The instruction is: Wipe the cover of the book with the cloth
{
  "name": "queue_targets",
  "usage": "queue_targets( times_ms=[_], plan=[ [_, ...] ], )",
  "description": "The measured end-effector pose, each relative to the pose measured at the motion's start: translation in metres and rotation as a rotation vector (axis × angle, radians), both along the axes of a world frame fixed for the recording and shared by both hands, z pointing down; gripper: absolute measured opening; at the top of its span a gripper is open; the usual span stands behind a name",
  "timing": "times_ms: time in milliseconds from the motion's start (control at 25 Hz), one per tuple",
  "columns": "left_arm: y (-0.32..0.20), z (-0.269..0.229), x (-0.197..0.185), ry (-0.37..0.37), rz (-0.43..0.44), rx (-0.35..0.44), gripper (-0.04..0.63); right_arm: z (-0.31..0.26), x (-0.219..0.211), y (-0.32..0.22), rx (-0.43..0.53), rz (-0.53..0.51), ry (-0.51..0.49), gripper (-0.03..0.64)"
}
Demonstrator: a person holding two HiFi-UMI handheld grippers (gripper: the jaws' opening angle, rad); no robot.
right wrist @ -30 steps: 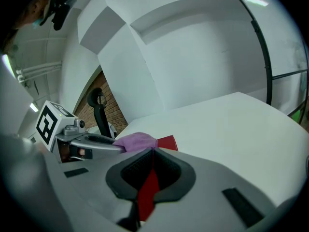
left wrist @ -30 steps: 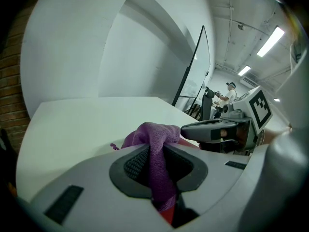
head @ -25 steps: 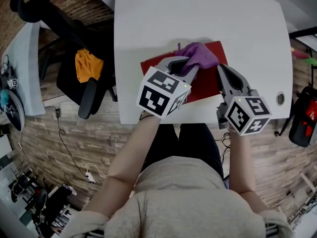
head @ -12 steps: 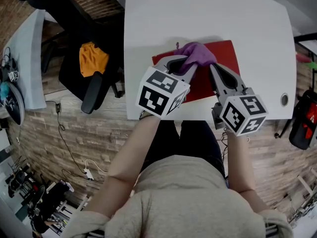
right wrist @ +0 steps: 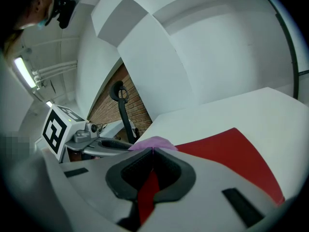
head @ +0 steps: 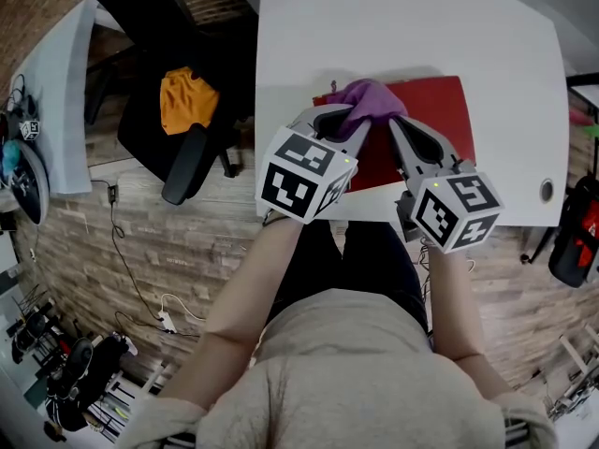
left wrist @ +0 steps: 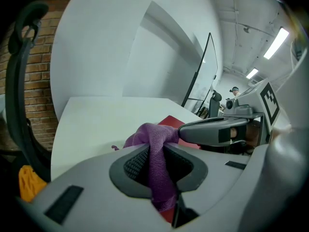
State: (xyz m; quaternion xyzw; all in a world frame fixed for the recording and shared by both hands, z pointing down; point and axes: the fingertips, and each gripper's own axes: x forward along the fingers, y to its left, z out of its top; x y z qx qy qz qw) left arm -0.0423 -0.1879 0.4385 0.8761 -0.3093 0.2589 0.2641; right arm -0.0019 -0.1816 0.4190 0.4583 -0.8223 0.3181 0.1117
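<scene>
A red book [head: 435, 110] lies flat near the front edge of the white table [head: 393, 26]. My left gripper [head: 348, 120] is shut on a purple cloth [head: 370, 96], which rests bunched on the left part of the cover. In the left gripper view the cloth [left wrist: 153, 139] runs down between the jaws, with a strip of the book [left wrist: 169, 122] behind it. My right gripper [head: 395, 126] is shut with nothing held, its tips down over the cover right beside the cloth. In the right gripper view its tips [right wrist: 152, 150] meet, and the book [right wrist: 227, 151] spreads out to the right.
A black office chair [head: 178, 171] with an orange cloth [head: 182, 101] on it stands left of the table. A second grey desk [head: 56, 110] is at the far left. A cable hole [head: 546, 191] sits in the table's right front corner. The floor is wood.
Both grippers and the cloth have slid leftward across the cover, from its right part toward its left end. The left gripper stays closed on the cloth.
</scene>
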Motion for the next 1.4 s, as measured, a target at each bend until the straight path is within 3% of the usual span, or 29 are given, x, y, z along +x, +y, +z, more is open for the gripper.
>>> queue_targets(
  times_ms=[720, 1400],
  plan=[
    [0.009, -0.002, -0.048, 0.008, -0.036, 0.019, 0.080, 0.002, -0.048, 0.014, -0.004, -0.018, -0.005, 0.023],
    [0.030, -0.003, -0.073, 0.013, -0.036, 0.026, 0.080, -0.008, -0.054, 0.035, 0.034, 0.033, 0.022, 0.023]
  ],
)
